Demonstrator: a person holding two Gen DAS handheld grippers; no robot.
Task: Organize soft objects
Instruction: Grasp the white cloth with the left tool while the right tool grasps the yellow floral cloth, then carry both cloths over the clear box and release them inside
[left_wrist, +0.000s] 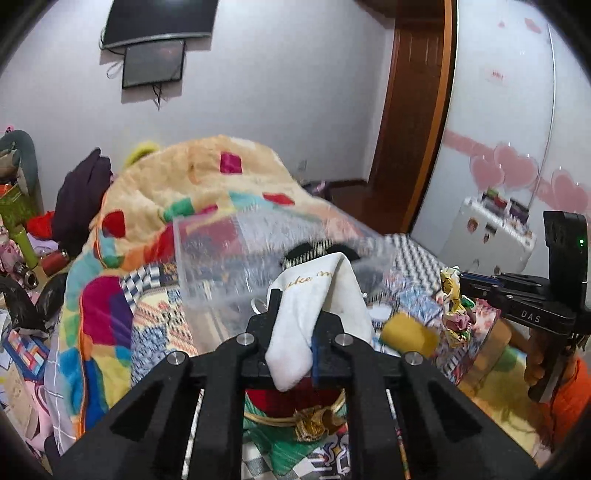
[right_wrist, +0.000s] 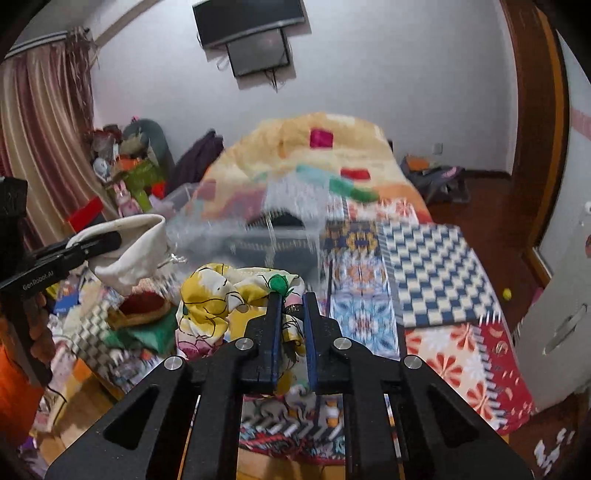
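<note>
fingers on both sides are clamped, left gripper (left_wrist: 295, 314) on a white sock (left_wrist: 314, 295), right gripper (right_wrist: 291, 314) on a yellow floral cloth (right_wrist: 221, 291), both hovering over the bed (right_wrist: 424, 258) just short of the clear plastic bin (left_wrist: 229, 258), so next i'd guess carry forward and drop them in.

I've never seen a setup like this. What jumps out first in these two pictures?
First, the black left tongs pinching a white sock, and the right tongs pinching a crumpled yellow floral cloth, both lifted over the bed. Just ahead of them is a clear plastic bin, blurred. Behind it a heaped plush blanket with bright coloured patches fills the far end of the bed.
</note>
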